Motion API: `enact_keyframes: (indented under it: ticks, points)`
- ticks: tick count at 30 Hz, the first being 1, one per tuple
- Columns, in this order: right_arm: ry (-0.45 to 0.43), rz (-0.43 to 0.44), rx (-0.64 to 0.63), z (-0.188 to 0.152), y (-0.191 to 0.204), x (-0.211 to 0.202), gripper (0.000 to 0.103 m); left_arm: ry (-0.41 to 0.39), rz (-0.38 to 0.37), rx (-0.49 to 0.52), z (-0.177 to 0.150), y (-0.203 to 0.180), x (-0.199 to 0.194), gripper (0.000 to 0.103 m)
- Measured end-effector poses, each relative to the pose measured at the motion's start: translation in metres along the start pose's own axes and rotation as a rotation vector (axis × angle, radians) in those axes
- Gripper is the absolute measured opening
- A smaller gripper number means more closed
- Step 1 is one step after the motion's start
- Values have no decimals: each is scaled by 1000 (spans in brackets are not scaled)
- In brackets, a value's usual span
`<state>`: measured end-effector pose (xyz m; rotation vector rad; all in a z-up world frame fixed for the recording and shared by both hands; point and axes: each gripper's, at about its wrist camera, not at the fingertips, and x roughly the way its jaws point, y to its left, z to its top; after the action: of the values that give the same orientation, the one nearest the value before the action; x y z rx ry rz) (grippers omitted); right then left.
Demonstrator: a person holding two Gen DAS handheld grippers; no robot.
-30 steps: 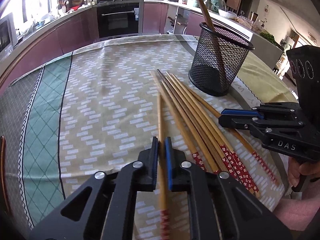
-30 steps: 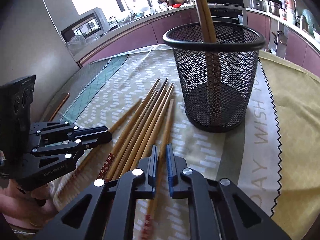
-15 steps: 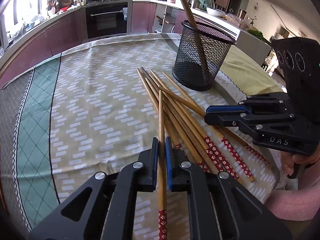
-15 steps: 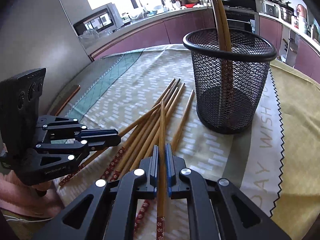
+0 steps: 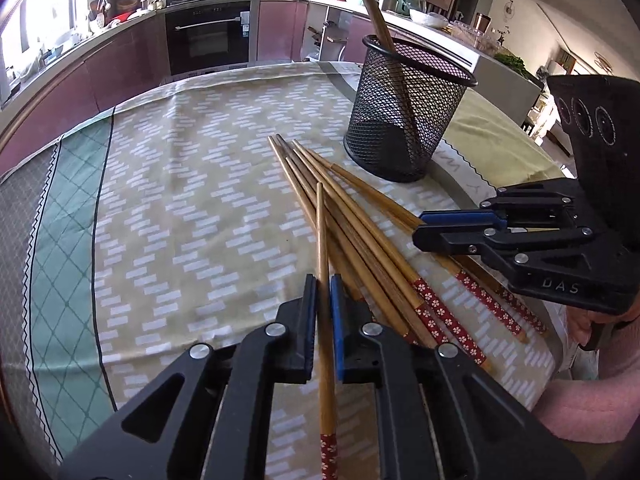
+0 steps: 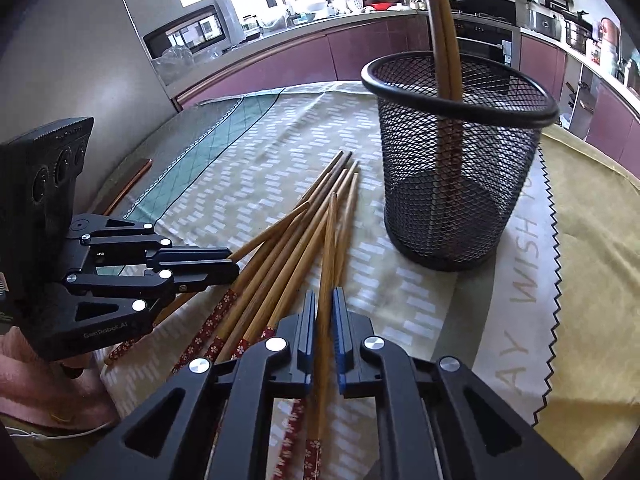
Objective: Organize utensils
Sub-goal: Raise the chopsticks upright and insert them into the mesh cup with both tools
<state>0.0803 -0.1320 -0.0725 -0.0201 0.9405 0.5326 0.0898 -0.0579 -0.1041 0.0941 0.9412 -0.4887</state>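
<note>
My left gripper [image 5: 323, 284] is shut on a single wooden chopstick [image 5: 321, 232], whose tip angles up over the pile of chopsticks [image 5: 372, 240] on the tablecloth. My right gripper [image 6: 323, 300] is shut on another chopstick [image 6: 330, 248], also raised above the pile [image 6: 280, 256]. A black mesh cup [image 6: 456, 184] stands upright beyond the pile with two chopsticks [image 6: 444, 20] leaning in it. The left wrist view has the cup [image 5: 408, 120] at the upper right and the right gripper [image 5: 418, 232] beside the pile. The left gripper [image 6: 234, 266] appears at the left of the right wrist view.
A patterned tablecloth [image 5: 180, 200] with a green band [image 5: 60, 240] covers the round table. A person's pink sleeve [image 5: 592, 400] is at the near table edge. Kitchen counters and an oven [image 5: 208, 36] run behind the table, with a microwave [image 6: 188, 36] to the left.
Both grippers have lifted their chopsticks off the cloth and drawn back from the cup. The chopstick tips now point up over the pile.
</note>
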Motion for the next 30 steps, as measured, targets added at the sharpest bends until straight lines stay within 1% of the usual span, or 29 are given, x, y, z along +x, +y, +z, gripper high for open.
enact_keyframes:
  ticks: [5,10,14,21,26,30]
  points:
    - [-26,8,3,-2,-1,-10,6,-17,-17,-19,1,2,-8,7]
    - [-97,38,8,-2,-5,-35,6,-66,-61,-33,9,4,-29,7]
    - [-183,58,22,3,-8,-61,6,-123,-115,-37,20,4,-51,7]
    - [-330,66,45,12,-18,-106,6,-230,-179,-24,40,2,-89,7]
    - [-391,66,51,24,-25,-125,6,-306,-212,-12,57,-1,-112,7]
    - [-430,62,46,38,-30,-136,6,-355,-225,-15,74,-2,-122,7]
